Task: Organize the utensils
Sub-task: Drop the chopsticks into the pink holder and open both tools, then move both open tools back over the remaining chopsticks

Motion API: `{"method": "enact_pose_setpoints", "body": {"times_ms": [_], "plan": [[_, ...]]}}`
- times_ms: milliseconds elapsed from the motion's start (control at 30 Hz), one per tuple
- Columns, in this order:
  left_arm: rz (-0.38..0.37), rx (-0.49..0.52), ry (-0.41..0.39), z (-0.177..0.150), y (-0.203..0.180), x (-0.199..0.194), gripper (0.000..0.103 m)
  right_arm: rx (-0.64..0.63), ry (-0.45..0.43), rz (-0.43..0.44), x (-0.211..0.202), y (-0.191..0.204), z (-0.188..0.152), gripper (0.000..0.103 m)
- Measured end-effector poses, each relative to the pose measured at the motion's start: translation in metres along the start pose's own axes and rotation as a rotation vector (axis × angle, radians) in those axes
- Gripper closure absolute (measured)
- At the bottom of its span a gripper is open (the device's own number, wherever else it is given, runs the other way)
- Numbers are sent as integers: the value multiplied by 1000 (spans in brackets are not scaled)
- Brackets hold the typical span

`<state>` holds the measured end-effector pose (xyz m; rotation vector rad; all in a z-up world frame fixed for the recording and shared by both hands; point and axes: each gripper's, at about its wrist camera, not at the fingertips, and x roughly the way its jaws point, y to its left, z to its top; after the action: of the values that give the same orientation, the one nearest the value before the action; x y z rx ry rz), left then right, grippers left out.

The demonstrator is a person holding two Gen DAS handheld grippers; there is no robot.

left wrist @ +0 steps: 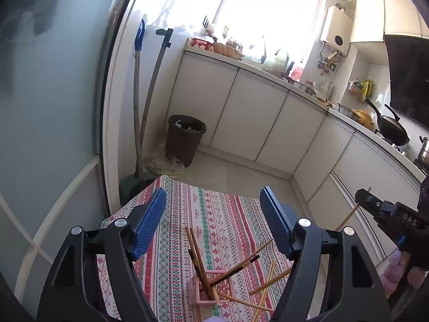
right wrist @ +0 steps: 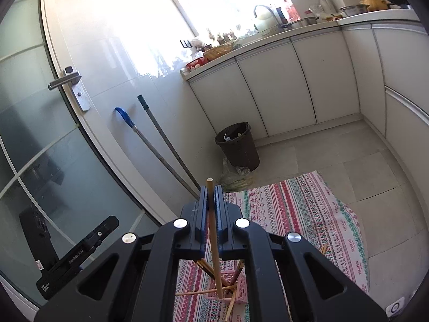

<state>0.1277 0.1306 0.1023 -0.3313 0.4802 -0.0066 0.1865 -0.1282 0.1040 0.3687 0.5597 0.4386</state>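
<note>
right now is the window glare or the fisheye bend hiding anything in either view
Left wrist view: the window is blown out white and the door frame bows, but the chopsticks stay sharp. Right wrist view: glare washes the wall beside the window, while the held chopstick reads clearly.

Right gripper body (left wrist: 402,218): white capitals "DAS", seen from the left wrist view; any further letters hidden at the frame edge.
Left gripper side plate (right wrist: 77,257): pale lettering "GenRobot.AI" along the black housing, seen from the right wrist view; a smaller white block of print below it, too small to read.
Tablecloth (right wrist: 308,209): small repeated red words inside the pale bands, too small to read in either view.
</note>
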Motion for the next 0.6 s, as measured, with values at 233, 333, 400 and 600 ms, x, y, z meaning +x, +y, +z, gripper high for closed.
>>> {"method": "enact_pose_setpoints", "body": {"times_ms": [233, 333, 400, 600], "plan": [[17, -17, 26, -3, 13, 6, 34, 1, 107, 8, 46, 10, -21, 91], [22, -15, 31, -4, 14, 7, 34, -15, 90, -4, 42, 13, -23, 90], [25, -8, 35, -5, 12, 7, 34, -28, 79, -21, 38, 14, -25, 84], [59, 56, 12, -11, -6, 5, 27, -96, 41, -120, 23, 12, -32, 68]]}}
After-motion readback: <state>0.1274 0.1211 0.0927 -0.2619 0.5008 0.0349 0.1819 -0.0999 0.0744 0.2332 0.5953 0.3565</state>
